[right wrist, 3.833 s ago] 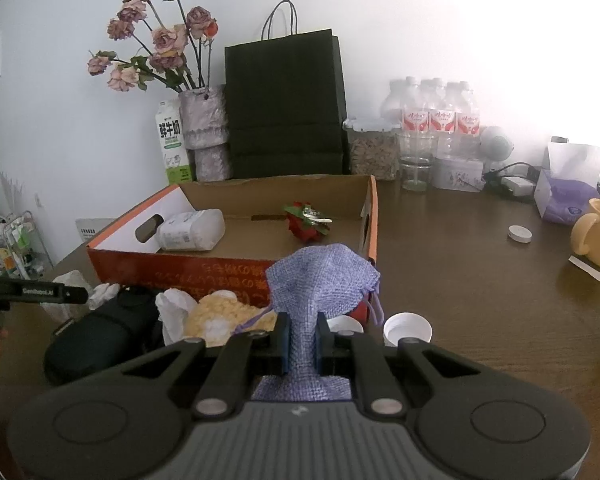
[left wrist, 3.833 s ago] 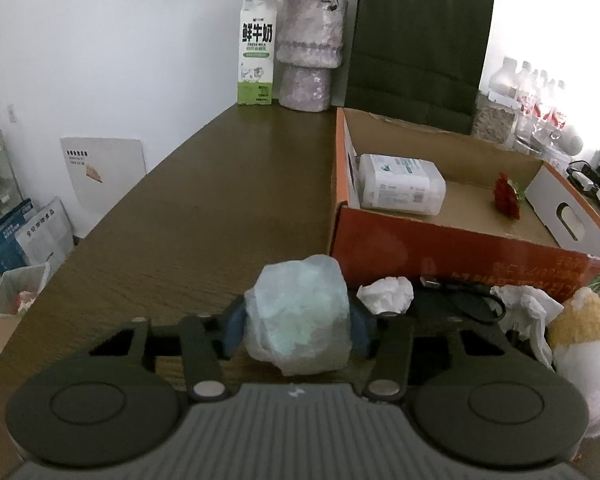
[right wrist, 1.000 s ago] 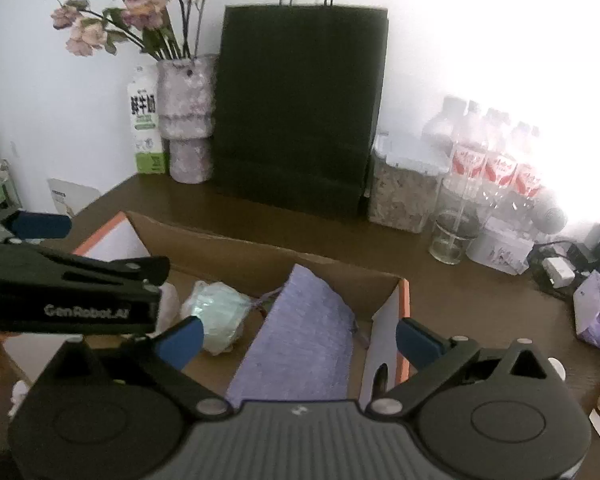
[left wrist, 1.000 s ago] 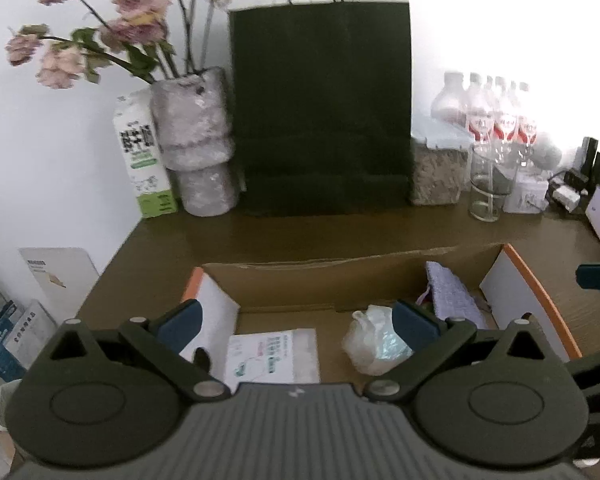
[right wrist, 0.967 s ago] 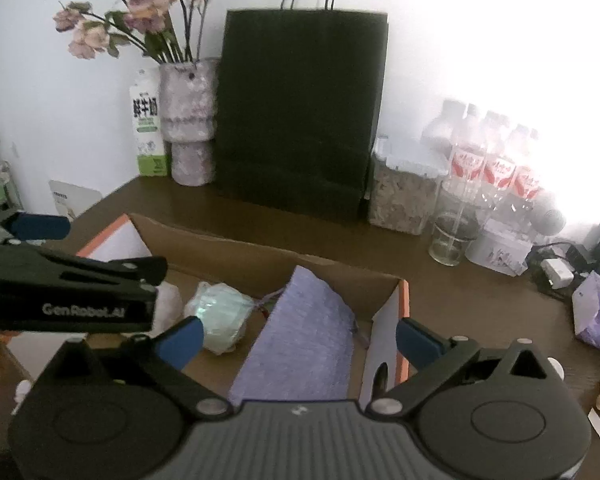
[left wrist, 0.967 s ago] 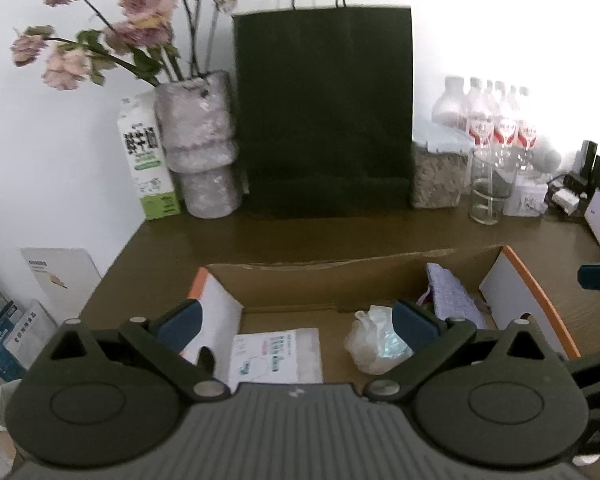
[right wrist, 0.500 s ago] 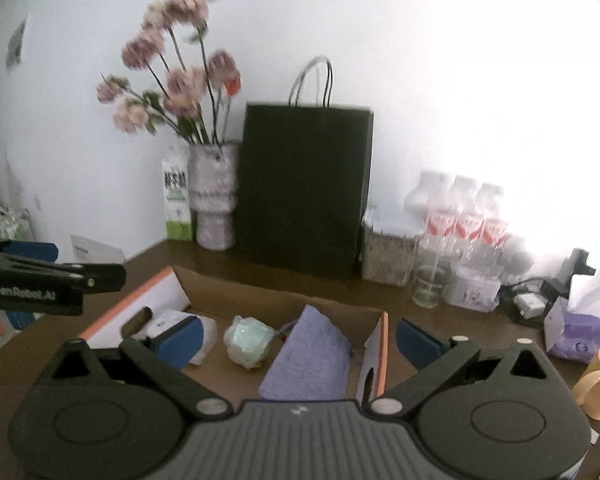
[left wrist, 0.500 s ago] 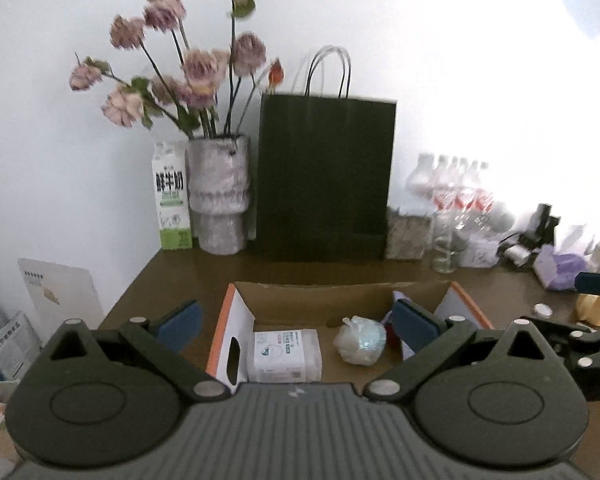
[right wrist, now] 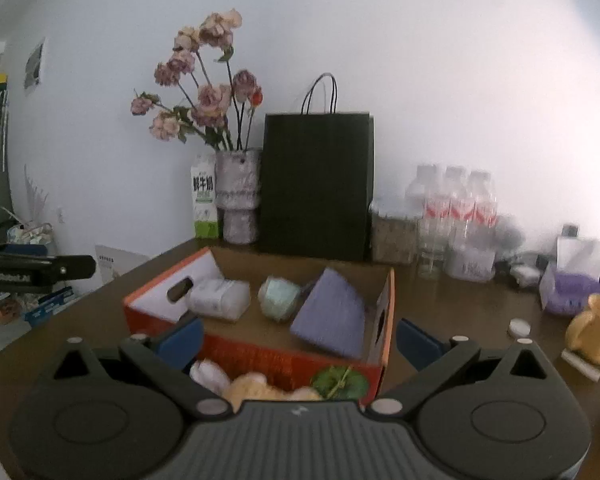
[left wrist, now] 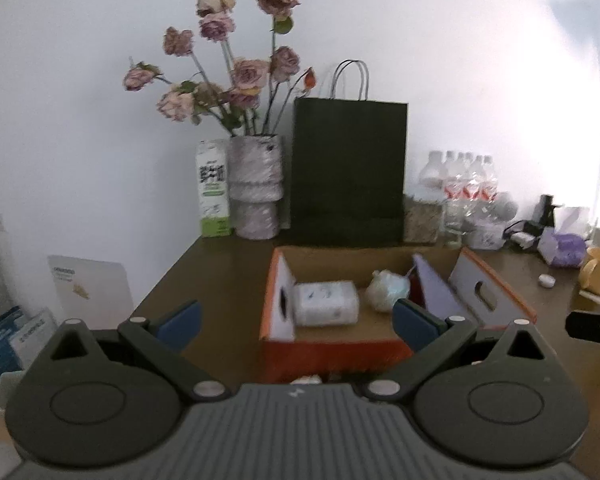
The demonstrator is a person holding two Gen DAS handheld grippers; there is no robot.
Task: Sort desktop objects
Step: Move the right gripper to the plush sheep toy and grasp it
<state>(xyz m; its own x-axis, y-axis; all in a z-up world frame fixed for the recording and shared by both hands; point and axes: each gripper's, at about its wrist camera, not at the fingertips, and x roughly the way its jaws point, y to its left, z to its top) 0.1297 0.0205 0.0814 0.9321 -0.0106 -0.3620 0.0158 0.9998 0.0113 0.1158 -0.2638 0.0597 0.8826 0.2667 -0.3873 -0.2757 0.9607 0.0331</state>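
From the left wrist view, the left hand-held gripper [left wrist: 296, 316] is spread wide and empty above the table [left wrist: 220, 280], with the orange box [left wrist: 332, 354] just ahead of it holding a white pack [left wrist: 326, 303], a pale wad [left wrist: 387, 290] and a purple cloth [left wrist: 432, 285]. Over on the right wrist view, the right hand-held gripper [right wrist: 298, 338] is likewise wide apart with nothing in it, the box's right half sitting between its fingers and a yellow plush toy [right wrist: 252, 390] right below, outside the box's front wall.
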